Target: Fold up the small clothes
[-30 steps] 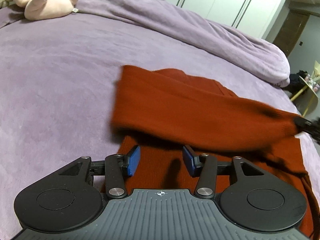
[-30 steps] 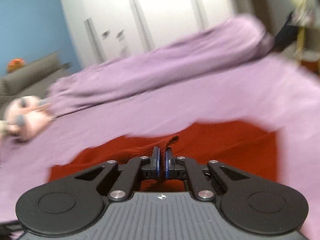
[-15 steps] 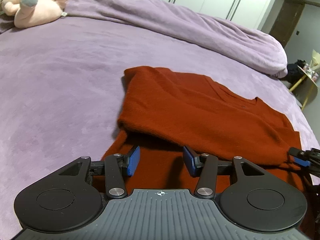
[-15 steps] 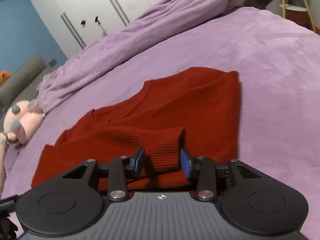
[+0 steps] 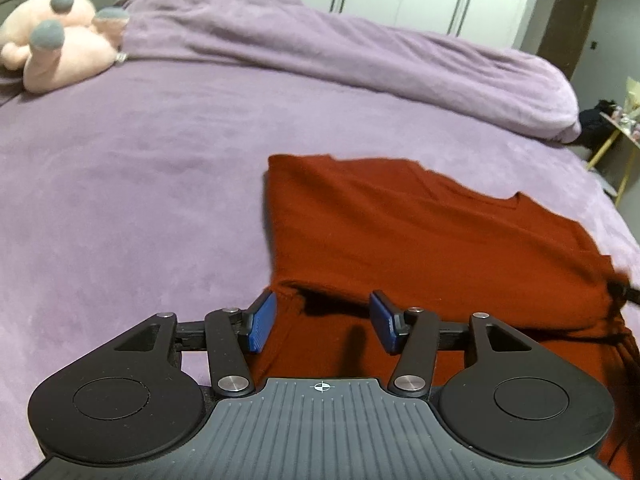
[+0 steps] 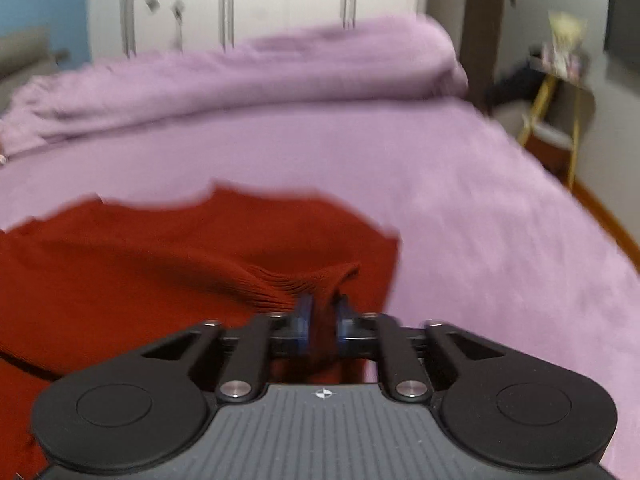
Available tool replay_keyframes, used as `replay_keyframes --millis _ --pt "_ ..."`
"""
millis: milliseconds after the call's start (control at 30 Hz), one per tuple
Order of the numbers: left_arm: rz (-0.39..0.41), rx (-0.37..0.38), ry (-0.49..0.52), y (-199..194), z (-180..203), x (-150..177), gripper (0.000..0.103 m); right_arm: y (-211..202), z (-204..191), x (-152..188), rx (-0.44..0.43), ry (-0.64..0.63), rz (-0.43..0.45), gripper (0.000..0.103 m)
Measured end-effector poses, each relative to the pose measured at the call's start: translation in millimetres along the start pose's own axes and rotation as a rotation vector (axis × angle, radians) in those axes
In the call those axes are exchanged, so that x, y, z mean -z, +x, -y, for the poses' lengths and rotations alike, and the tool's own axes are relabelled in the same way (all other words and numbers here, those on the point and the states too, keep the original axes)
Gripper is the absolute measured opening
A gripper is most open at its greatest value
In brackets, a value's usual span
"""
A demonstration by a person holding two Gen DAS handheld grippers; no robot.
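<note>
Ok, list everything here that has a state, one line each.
red sweater: flat on the bed, sleeve folded across
sleeve cuff: bunched and lifted, pinched by the jaws
right gripper: jaws just closing, shut on the cuff
left gripper: jaws open, holding nothing
plush toy: lying on its side

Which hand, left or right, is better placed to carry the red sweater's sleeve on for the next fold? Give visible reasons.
Right. The right tongs have just been closing and pinch the ribbed sleeve cuff of the red sweater. The left tongs stand open over its hem, gripping nothing.
</note>
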State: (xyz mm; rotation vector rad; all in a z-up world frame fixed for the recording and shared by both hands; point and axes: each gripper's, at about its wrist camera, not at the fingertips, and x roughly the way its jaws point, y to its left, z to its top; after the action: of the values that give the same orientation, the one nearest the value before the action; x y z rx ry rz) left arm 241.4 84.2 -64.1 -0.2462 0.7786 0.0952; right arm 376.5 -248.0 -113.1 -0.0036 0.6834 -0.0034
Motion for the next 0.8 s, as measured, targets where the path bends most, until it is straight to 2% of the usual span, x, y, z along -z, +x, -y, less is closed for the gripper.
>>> replay_keyframes --millis 100,133,200,267,333,400,433,533,600,633,700,733,800 --pt "0.036 0.022 -0.016 -5 3 -4 0.056 -20 1 2 0.046 0.056 0.129 0.024" --pt "0.052 0.026 -0.01 -5 7 -6 0.056 -24 -4 0 0.024 0.059 0.151 0.025" --pt "0.065 0.041 0.019 1 19 -14 0.056 -21 -26 -1 -0.097 0.055 0.135 0.026" --pt "0.06 0.062 0.042 15 34 -21 0.057 -14 -61 1 -0.23 -0.003 0.109 0.025" --pt "0.058 0.084 0.057 32 47 -24 0.057 -8 -96 3 -0.341 -0.077 0.131 0.024" --pt "0.045 0.065 0.09 50 57 -25 0.057 1 -112 4 -0.399 -0.113 0.132 0.022" --pt "0.041 0.047 0.112 59 60 -25 0.057 9 -116 5 -0.394 -0.123 0.117 0.022" --pt "0.057 -0.015 0.156 78 62 -23 0.061 32 -101 2 -0.269 -0.126 0.12 0.022" --pt "0.078 -0.048 0.165 85 56 -23 0.076 41 -70 -4 -0.185 -0.077 0.132 0.015" --pt "0.083 -0.05 0.16 89 53 -24 0.079 44 -52 -5 -0.144 -0.044 0.133 0.014" --pt "0.084 -0.039 0.138 95 46 -24 0.087 55 -19 -7 -0.117 0.077 0.115 0.011" --pt "0.083 -0.045 0.128 97 44 -25 0.09 57 -2 -6 -0.143 0.154 0.104 0.004" --pt "0.075 -0.053 0.11 99 42 -26 0.093 57 7 -3 -0.154 0.192 0.091 0.003"
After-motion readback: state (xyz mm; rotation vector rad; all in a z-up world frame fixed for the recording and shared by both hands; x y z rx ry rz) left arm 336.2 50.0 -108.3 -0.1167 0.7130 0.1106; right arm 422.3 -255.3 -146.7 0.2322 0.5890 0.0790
